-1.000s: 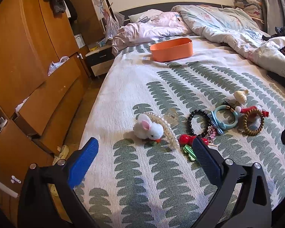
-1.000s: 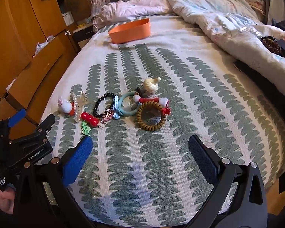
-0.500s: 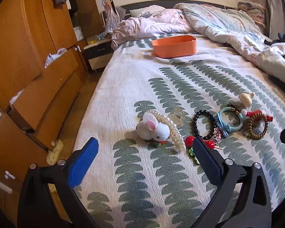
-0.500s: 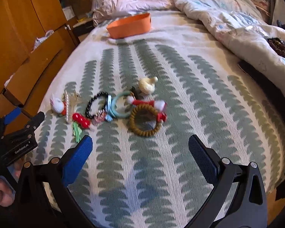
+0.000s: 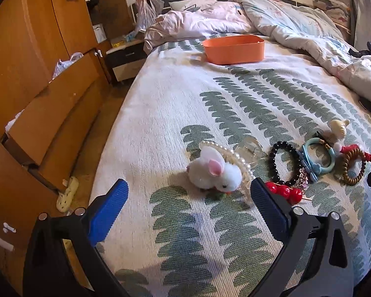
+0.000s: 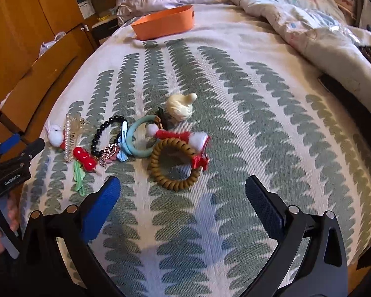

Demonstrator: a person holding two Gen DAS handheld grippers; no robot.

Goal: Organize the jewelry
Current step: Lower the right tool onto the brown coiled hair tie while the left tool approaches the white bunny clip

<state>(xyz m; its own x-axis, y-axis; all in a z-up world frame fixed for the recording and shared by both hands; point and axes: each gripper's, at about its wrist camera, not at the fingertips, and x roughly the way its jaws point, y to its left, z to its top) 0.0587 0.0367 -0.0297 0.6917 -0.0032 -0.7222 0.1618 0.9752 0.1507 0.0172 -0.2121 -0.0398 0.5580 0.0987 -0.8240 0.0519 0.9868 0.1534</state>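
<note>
We hold both tools w/ jaws spread wide & empty: left gripper (image 5: 189,209) hovers near the white bunny hair clip (image 5: 214,170), right gripper (image 6: 183,199) near the brown coil hair tie (image 6: 174,163). The whole cluster, incl. black bead bracelet (image 6: 106,135) & teal bangle (image 6: 138,139), lies on the leaf-print bedspread (image 6: 235,104). The orange bin (image 5: 233,49) sits well apart & looks empty, so we judge nothing sorted yet.

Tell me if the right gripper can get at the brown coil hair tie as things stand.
Probably yes. The right gripper is open and empty, and the brown coil hair tie lies just ahead of its fingers on the bedspread. Only the red clip overlaps its far edge; the near side looks free.
</note>
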